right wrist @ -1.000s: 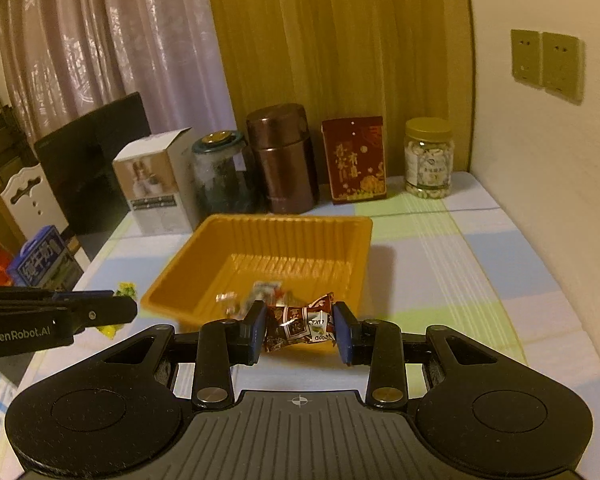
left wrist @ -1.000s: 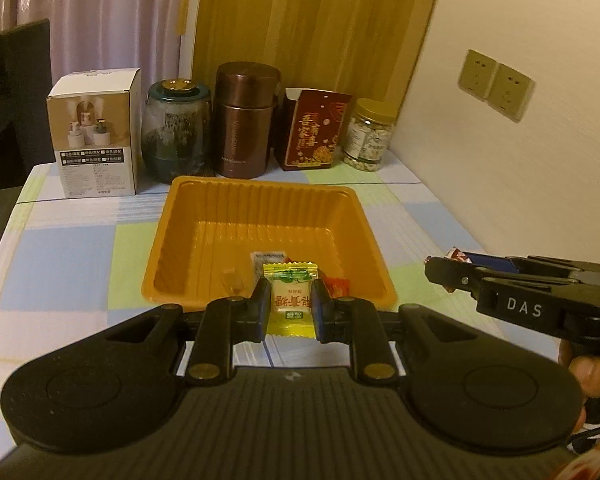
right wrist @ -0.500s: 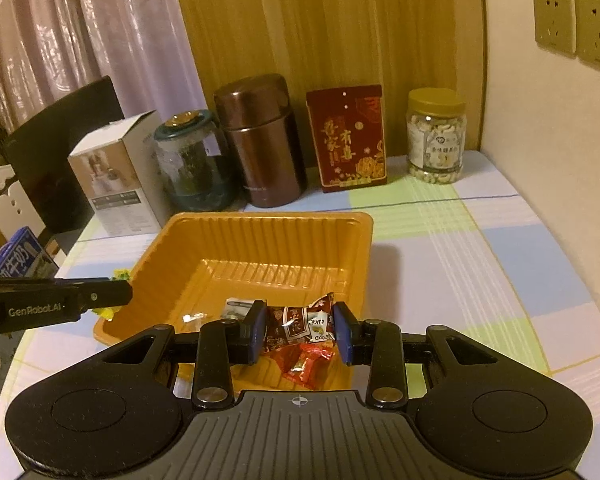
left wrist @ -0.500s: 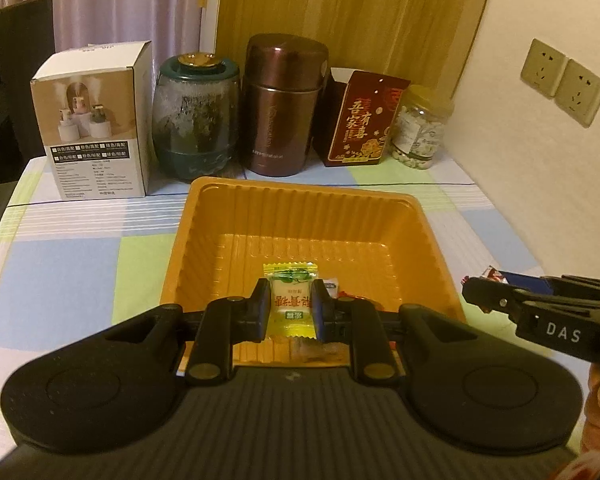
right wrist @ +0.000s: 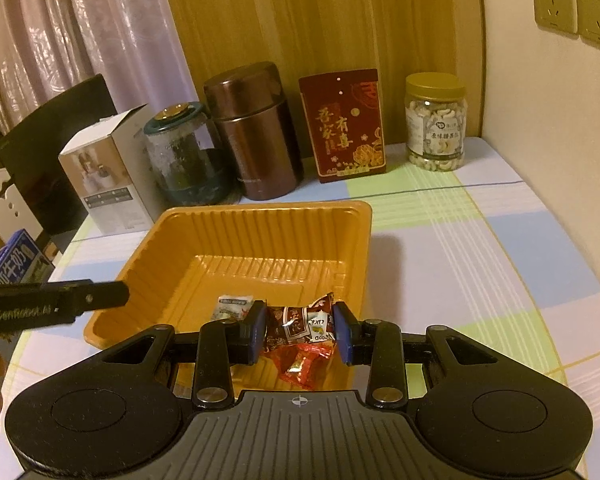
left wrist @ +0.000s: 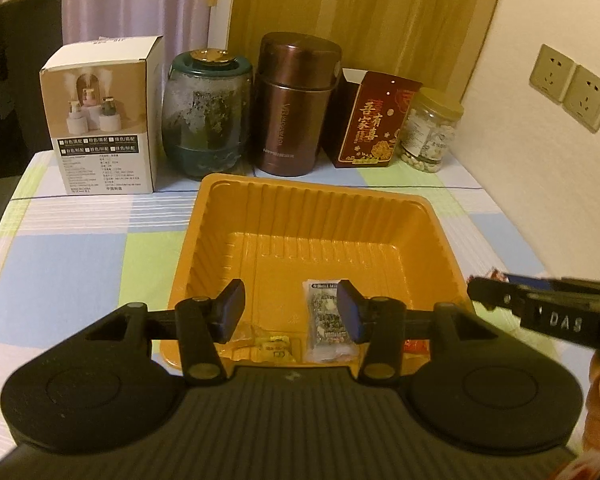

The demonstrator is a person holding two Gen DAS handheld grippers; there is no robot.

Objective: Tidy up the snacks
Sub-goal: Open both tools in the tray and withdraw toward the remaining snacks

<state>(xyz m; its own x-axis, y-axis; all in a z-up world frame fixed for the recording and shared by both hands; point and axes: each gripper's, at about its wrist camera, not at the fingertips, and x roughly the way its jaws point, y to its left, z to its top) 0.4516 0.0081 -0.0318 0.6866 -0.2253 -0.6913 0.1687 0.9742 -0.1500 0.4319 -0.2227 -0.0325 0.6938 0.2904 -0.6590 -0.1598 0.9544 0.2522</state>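
Observation:
An orange plastic tray (left wrist: 440,248) (right wrist: 340,240) sits mid-table. My left gripper (left wrist: 291,310) is open and empty above the tray's near edge. A yellow-green candy (left wrist: 274,347) lies in the tray below it, next to a grey-white packet (left wrist: 327,328) and a red wrapper (left wrist: 414,346). My right gripper (right wrist: 300,330) is shut on a brown candy (right wrist: 298,326) and holds it over the tray's near right corner. A red candy (right wrist: 300,364) and the white packet (right wrist: 232,306) lie in the tray below it.
Along the back stand a white box (left wrist: 104,120), a green glass jar (left wrist: 206,116), a brown canister (left wrist: 296,104), a red box (left wrist: 374,120) and a nut jar (left wrist: 430,136). A wall with sockets (left wrist: 572,88) borders the right. A blue carton (right wrist: 14,264) sits far left.
My left gripper has opened and the yellow-green candy has dropped into the tray. My right gripper has moved in over the tray, still holding the brown candy.

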